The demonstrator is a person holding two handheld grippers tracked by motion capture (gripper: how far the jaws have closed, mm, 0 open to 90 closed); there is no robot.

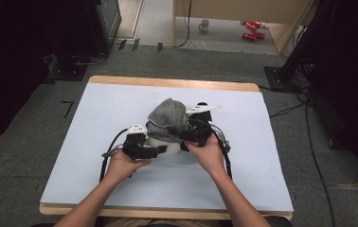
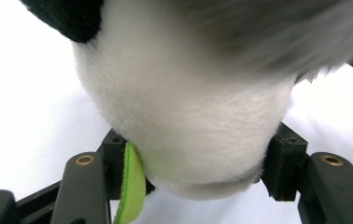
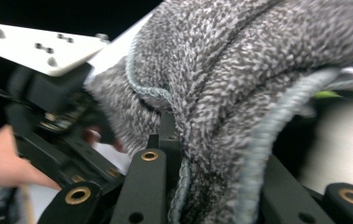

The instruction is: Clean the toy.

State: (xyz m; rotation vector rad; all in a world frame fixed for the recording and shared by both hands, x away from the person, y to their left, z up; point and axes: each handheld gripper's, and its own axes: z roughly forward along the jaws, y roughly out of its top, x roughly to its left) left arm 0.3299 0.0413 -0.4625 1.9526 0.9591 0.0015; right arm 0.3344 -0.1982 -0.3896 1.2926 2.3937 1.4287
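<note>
Reaching in from the near edge of the table point(image 1: 96, 106), both forearms come up from the bottom of the high view and bend toward each other, so the two hands meet near the middle of the white surface. The left hand point(image 1: 120, 165) lies low, close to the table, and carries the left gripper point(image 1: 160, 149) pointing sideways toward the right. In the left gripper view its jaws stand about half apart and press on both sides of the white body of a plush toy point(image 2: 188, 116); a small green tag point(image 2: 130, 184) of the toy hangs beside one jaw, and a black part of the toy shows at the upper left. The right hand point(image 1: 209, 153) is a little farther out and holds the right gripper point(image 1: 186, 135), which points to the left. In the right gripper view its jaws are closed tight on a fold of a grey knitted cloth point(image 3: 240, 93), with the stitched light-blue hem running down between them. In the high view this grey cloth sits over the top of the toy like a cap, near the table's centre, just beyond both grippers. I cannot read any brand or writing on the tag or the cloth.
</note>
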